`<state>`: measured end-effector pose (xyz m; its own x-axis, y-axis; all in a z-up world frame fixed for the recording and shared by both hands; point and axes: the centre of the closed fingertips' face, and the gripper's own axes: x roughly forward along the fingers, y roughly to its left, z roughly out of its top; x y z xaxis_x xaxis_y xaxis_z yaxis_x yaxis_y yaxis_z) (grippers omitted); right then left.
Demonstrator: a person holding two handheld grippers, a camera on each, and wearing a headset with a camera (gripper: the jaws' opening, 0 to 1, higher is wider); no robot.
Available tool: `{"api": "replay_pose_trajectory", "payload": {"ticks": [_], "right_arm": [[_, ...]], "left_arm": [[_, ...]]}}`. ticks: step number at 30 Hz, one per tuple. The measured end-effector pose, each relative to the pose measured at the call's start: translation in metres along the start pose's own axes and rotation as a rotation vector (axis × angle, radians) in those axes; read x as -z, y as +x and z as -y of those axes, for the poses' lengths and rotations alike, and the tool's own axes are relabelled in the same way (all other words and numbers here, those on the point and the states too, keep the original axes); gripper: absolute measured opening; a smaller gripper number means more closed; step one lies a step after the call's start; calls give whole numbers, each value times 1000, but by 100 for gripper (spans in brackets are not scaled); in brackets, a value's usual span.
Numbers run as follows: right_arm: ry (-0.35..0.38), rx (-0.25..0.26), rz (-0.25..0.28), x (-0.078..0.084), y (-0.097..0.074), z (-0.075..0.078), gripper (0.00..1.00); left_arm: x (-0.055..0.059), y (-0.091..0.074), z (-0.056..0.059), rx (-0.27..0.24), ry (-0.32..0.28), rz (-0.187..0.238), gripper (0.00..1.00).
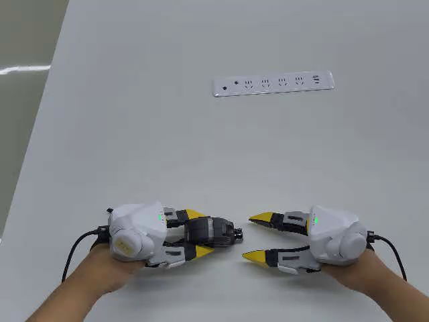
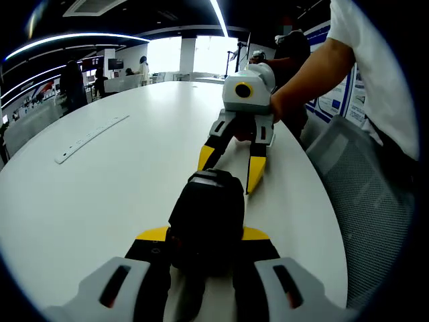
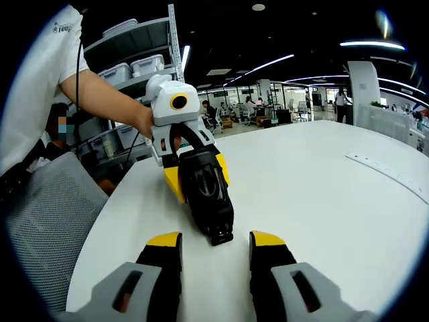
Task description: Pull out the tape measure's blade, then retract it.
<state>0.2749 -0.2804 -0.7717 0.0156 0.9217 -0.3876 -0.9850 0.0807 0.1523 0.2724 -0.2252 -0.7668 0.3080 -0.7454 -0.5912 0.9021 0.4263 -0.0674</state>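
A black tape measure point(image 1: 209, 232) sits low on the white table, held between the yellow-tipped jaws of my left gripper point(image 1: 200, 233). In the left gripper view the tape measure point(image 2: 208, 215) bulks dark between the jaws, with no blade drawn out. My right gripper point(image 1: 255, 237) faces it from the right, open, its tips a short way from the case's end. In the right gripper view the tape measure point(image 3: 208, 188) points its blade end toward my right gripper point(image 3: 216, 241), just clear of the open jaws. The left gripper point(image 3: 194, 171) stands behind it.
A white power strip point(image 1: 273, 84) lies flat at the far middle of the table point(image 1: 167, 121). The table's left edge runs along the grey floor point(image 1: 20, 80). A mesh chair point(image 2: 362, 194) stands beside the table at the person's side.
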Motion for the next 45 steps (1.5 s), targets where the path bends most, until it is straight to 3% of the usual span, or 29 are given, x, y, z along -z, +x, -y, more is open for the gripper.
{"api": "replay_pose_trajectory", "payload": {"ticks": [34, 45], "right_arm": [[-81, -76, -28, 7, 18, 4, 16], [-105, -103, -24, 7, 19, 1, 15]], "left_arm": [[2, 0, -1, -2, -6, -13, 32], [3, 1, -1, -2, -7, -17, 32]]}}
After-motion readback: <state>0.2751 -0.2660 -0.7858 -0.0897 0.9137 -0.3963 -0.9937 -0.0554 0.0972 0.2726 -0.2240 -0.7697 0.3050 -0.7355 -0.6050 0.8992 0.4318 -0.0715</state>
